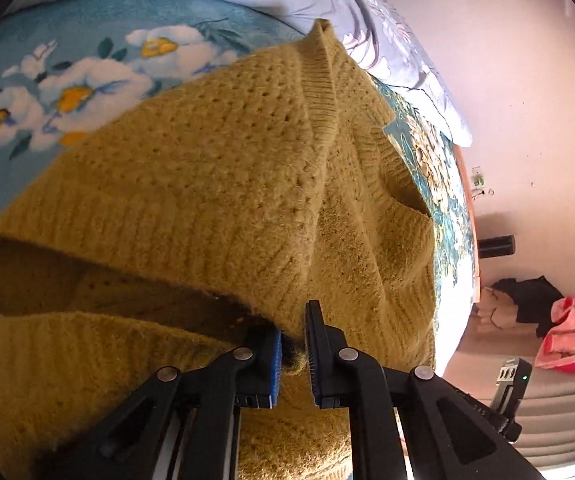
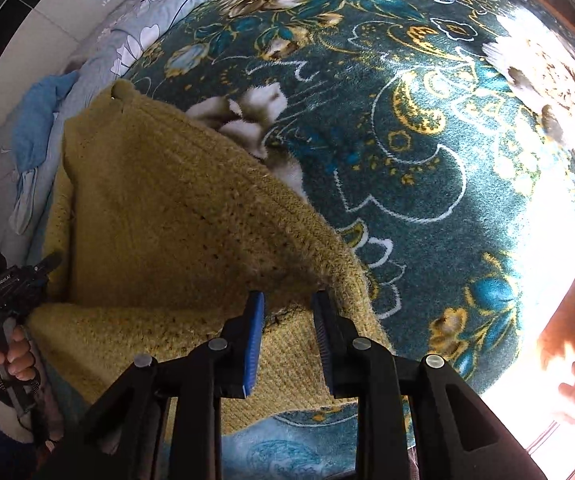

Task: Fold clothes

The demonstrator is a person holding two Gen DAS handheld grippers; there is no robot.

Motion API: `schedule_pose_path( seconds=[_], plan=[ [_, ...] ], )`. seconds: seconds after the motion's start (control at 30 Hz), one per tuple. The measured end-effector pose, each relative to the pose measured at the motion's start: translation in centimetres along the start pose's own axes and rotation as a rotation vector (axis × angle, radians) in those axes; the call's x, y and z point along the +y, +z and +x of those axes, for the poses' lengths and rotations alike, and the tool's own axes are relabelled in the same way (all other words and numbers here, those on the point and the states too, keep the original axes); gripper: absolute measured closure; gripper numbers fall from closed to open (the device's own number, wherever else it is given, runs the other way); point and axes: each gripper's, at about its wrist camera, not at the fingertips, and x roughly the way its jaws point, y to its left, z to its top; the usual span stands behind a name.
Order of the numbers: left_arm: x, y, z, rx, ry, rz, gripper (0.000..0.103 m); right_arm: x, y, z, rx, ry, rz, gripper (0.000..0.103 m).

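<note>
While both tongs, left [image 1: 292,350] and right [image 2: 287,332], pinch the mustard knit sweater's [image 1: 223,184] hem over the floral bed blanket [image 2: 427,168], fold under way; next, carry hem across evenly.

Black left gripper [image 1: 293,354] and right gripper [image 2: 287,344], blue-padded fingers [image 2: 256,344], silver rivets.

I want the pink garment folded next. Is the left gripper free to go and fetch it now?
Probably not: the left gripper is pinching the mustard sweater, and the pink garment lies off the bed.
</note>
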Motion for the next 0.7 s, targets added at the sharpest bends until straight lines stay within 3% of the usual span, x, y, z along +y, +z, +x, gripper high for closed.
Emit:
schedule_pose_path(
  seconds=[0.07, 0.13, 0.3, 0.4, 0.43, 0.47, 0.6, 0.7],
  plan=[
    [0.4, 0.6, -0.7, -0.028, -0.020, -0.036, 0.064, -0.1, -0.1, 0.1, 0.002, 0.003, 0.002, 0.077],
    [1.1, 0.8, -1.5, -0.062, -0.045, -0.071, 0.053, -0.1, -0.1, 0.2, 0.004, 0.004, 0.006, 0.077],
    [2.1, 2.3, -2.0, -0.130, -0.098, -0.165, 0.051, 0.1, -0.1, 0.7, 0.009, 0.008, 0.016, 0.077],
    [1.4, 2.9, -2.1, -0.173, -0.069, -0.151, 0.060, 0.2, 0.0, 0.7, 0.010, 0.010, 0.014, 0.077],
    [0.9, 3.0, -2.2, -0.183, -0.042, -0.117, 0.090, 0.2, 0.0, 0.7, 0.010, 0.010, 0.014, 0.077],
    [0.4, 3.3, -2.3, -0.190, -0.022, -0.087, 0.096, 0.4, -0.4, 0.6, 0.007, 0.008, 0.022, 0.077],
    [0.4, 4.9, -5.1, -0.270, 0.035, -0.018, 0.098, 0.2, 0.0, 0.7, 0.013, 0.007, 0.017, 0.077],
    [1.3, 7.6, -8.3, -0.357, 0.051, -0.043, 0.098, 0.3, 0.3, 0.8, 0.012, 0.010, 0.013, 0.077]
  ],
)
